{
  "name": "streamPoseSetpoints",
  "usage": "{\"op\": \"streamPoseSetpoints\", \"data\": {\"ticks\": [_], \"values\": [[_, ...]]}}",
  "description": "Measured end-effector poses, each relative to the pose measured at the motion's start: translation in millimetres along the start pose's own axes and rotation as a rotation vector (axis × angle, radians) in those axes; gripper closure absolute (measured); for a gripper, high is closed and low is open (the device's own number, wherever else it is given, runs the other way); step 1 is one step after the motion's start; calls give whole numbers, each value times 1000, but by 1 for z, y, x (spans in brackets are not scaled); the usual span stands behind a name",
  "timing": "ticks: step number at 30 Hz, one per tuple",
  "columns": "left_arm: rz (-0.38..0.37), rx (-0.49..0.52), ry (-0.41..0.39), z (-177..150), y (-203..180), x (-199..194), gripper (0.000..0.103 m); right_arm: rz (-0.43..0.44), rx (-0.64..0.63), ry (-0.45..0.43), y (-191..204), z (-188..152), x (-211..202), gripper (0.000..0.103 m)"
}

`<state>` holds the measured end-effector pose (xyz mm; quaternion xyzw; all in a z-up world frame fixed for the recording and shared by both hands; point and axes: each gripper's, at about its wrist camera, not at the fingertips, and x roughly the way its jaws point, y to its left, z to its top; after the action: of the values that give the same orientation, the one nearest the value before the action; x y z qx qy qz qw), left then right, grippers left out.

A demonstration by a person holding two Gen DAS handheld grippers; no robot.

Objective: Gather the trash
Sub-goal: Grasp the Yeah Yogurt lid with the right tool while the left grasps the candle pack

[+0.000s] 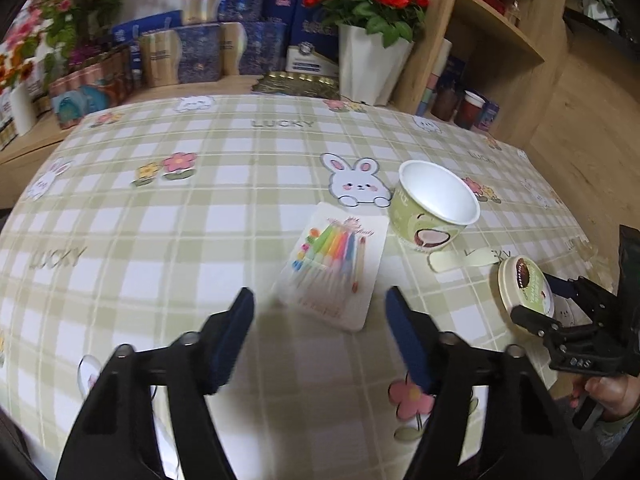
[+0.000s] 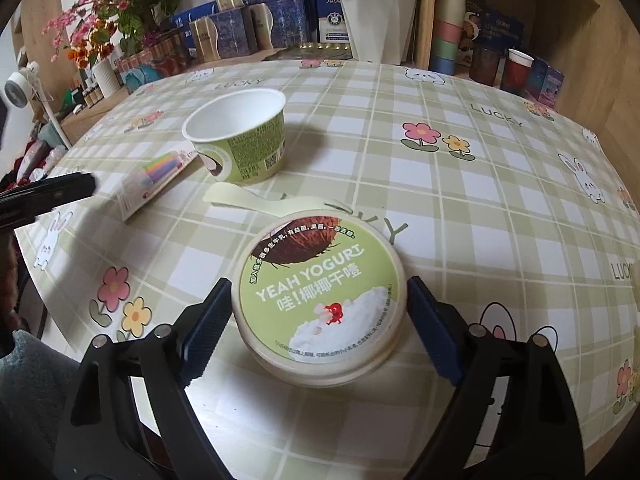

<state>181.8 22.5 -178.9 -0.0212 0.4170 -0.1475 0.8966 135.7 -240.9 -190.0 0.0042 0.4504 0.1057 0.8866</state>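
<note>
The yogurt lid [image 2: 320, 304] lies flat on the desk [image 2: 480, 208], just in front of the empty cup [image 2: 240, 140]. Our right gripper [image 2: 318, 328] straddles it, jaws wide, pads beside its rim. Our left gripper [image 1: 320, 336] hangs half-open near the candle card [image 1: 336, 272].

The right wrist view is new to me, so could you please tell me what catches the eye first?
The green yogurt lid lies flat on the checked tablecloth, framed between the right hand-held gripper's blue pads, which do not visibly touch it. Behind it stands the empty yogurt cup, with a pale spoon lying between them.
</note>
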Motion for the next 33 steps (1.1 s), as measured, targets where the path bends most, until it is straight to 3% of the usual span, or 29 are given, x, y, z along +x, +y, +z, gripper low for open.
{"op": "streamPoseSetpoints", "data": {"ticks": [7,10,15,21,24,33], "values": [[-15,90,50,18,-11,33,55,16,25,-9,-3,-1,-7,18],[14,118,75,21,-13,46,60,22,34,-10,-5,-2,-9,18],[45,145,109,23,-14,62,60,25,40,-14,-7,-4,-13,18],[43,169,95,21,-14,65,60,25,51,-9,-9,-6,-16,18],[50,160,88,21,-11,63,66,26,61,-3,-9,-7,-17,18],[38,117,62,11,-6,33,67,40,60,-23,0,-8,-36,18]]}}
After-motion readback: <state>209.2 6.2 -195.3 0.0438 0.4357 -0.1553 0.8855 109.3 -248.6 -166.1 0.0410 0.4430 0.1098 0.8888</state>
